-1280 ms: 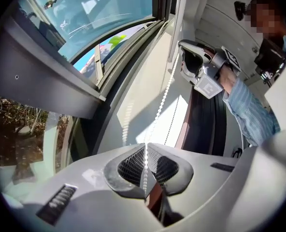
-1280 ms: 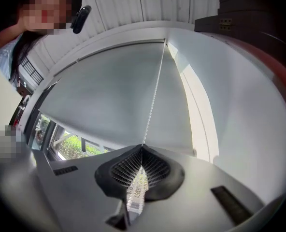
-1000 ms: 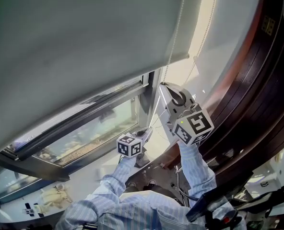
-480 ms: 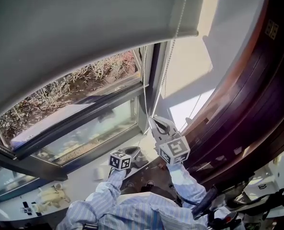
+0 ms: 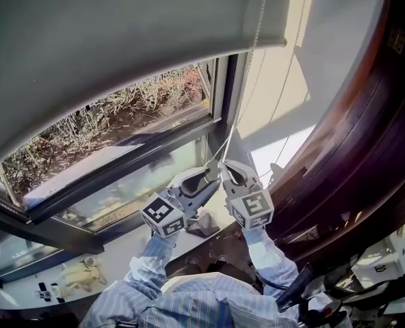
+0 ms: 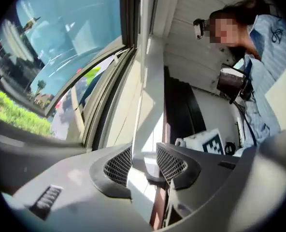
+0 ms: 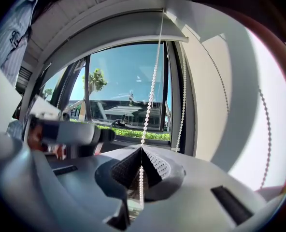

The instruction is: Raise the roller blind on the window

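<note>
While left hand-held gripper [image 6: 144,161] opening empty, right hand-held gripper [image 7: 141,151] clamping half-hidden bead chain [image 7: 150,98].

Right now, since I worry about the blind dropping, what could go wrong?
Only the right gripper is clamped on the bead chain. The left gripper is opening its jaws with nothing between them, so a slip might let the roller blind drop. The chain's other strand hangs close beside; the left gripper could seize that one by mistake and pull the blind down.
</note>
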`<state>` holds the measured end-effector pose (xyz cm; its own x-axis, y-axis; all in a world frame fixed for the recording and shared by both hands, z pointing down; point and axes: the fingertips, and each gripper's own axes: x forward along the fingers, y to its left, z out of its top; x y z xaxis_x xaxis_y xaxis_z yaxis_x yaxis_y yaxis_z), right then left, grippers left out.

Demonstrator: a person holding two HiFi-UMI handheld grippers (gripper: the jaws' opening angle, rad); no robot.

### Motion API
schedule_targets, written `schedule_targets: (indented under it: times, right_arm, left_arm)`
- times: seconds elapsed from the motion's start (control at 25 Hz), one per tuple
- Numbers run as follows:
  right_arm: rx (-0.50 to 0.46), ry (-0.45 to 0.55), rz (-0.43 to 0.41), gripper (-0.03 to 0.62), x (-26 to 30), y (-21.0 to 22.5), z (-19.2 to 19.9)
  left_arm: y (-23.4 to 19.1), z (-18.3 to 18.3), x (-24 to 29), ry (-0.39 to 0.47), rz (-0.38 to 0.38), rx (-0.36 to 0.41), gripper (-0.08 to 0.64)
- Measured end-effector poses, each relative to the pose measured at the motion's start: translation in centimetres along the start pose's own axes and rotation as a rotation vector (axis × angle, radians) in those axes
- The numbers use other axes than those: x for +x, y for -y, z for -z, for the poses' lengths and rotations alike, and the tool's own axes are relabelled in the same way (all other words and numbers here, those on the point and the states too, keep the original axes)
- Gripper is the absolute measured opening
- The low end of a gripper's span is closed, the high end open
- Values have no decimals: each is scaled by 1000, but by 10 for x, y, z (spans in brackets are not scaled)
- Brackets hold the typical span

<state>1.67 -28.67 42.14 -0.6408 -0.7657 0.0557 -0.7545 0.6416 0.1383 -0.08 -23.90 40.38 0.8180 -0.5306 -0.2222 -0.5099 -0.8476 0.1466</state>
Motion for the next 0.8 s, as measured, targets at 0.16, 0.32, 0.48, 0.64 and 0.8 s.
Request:
schedule_targets:
  times: [0.16,0.32,0.48,0.64,0.8]
  right_arm:
    - [9,-6,-9,6,0,-6,4]
    - [6,5,-2,6,-2,-4,1]
    - [12,10,9,6,-5,-3,2]
    - [16,20,14,6,-6,-4,2]
    - [21,30,15,6,-7,-6,1]
  left_arm:
    - [6,-98,44,114,49,95,132]
    - [5,-168,86,153,62,182,132]
    - [7,-204,108,179,66,233,130]
    - [6,-214,119,178,71,245,39]
    - [3,-213,116,206,83,151,13]
